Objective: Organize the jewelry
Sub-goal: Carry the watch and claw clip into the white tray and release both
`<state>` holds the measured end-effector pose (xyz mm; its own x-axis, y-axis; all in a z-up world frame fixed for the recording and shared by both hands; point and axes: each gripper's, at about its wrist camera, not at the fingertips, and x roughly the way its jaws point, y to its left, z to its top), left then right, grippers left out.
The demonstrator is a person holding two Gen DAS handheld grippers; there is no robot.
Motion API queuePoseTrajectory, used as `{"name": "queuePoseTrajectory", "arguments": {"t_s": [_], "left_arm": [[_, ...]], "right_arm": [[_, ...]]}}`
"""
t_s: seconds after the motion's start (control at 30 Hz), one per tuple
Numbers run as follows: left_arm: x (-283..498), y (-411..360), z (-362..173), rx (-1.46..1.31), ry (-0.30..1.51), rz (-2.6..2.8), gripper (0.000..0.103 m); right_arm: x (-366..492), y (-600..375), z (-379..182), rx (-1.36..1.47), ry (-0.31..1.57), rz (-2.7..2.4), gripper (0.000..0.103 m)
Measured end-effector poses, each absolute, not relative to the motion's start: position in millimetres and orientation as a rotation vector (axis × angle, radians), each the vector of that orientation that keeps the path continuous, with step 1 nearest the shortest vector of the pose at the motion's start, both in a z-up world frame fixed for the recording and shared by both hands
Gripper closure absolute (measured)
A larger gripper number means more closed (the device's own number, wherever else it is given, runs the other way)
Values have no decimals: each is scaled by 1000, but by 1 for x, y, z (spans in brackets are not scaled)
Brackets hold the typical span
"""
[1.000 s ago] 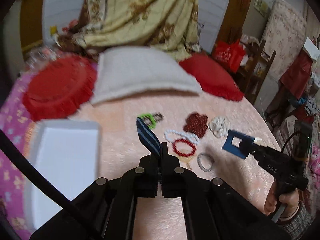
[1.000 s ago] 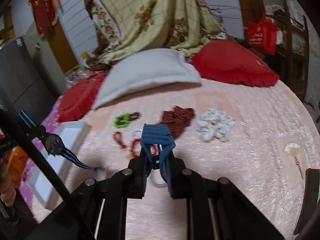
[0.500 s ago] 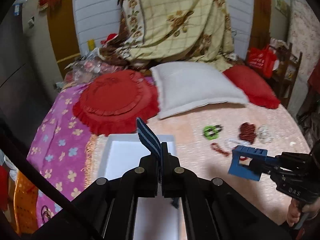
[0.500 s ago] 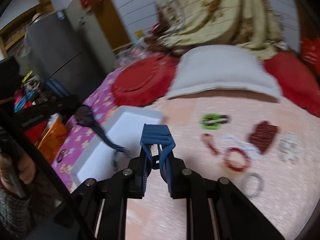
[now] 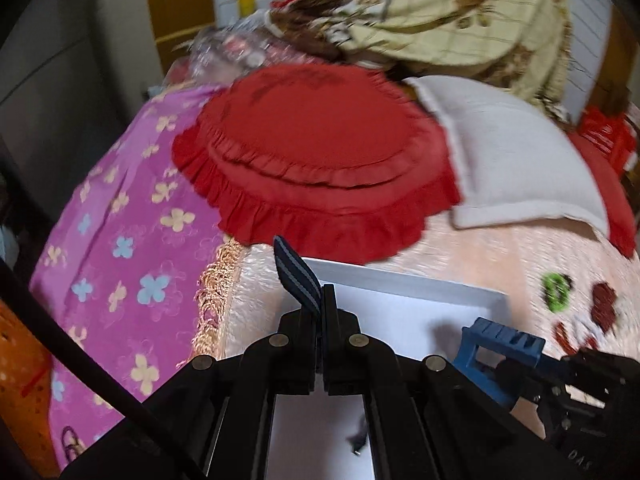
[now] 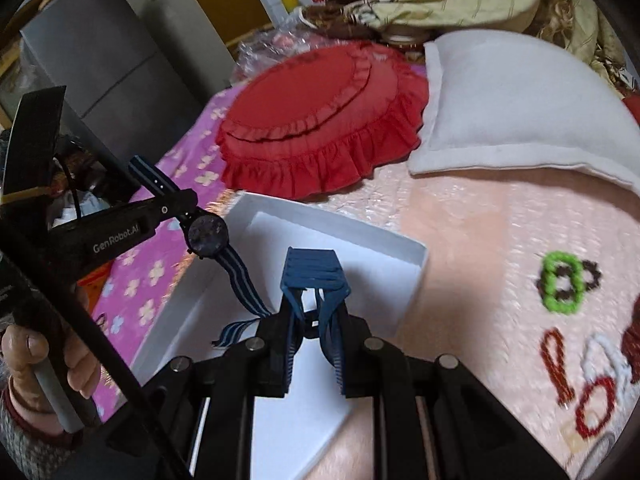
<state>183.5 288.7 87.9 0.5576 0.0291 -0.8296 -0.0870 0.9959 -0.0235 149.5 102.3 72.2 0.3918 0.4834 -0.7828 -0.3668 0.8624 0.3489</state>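
Holding jewelry over the white tray — both grippers loaded.
Left gripper, marked "GenRobot.AI", clamping a striped-strap watch at the tray's left edge; right gripper pinching a blue clip — above the tray's middle.

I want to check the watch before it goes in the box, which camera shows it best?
The right wrist view: the whole watch, dial and striped strap, hangs from the left gripper over the white box. The left wrist view shows only a strap end between the fingers.
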Motion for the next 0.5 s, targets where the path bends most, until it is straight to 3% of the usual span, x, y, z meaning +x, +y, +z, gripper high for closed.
{"name": "queuePoseTrajectory", "arguments": {"t_s": [0.23, 0.3, 0.37, 0.4, 0.43, 0.5], "left_arm": [[200, 284, 63, -64, 973, 44, 103], [201, 284, 62, -86, 984, 20, 98], [199, 286, 66, -140, 989, -18, 93], [198, 288, 68, -164, 983, -34, 91], [195, 289, 70, -184, 977, -43, 90], [189, 293, 78, -224, 967, -53, 88]], "right_arm": [[173, 111, 49, 103, 1041, 519, 87], [174, 110, 48, 85, 1037, 501, 80], [174, 108, 47, 64, 1037, 484, 47], [175, 107, 48, 61, 1035, 478, 39], [174, 105, 50, 60, 1026, 468, 32], [173, 101, 56, 66, 1006, 459, 32]]}}
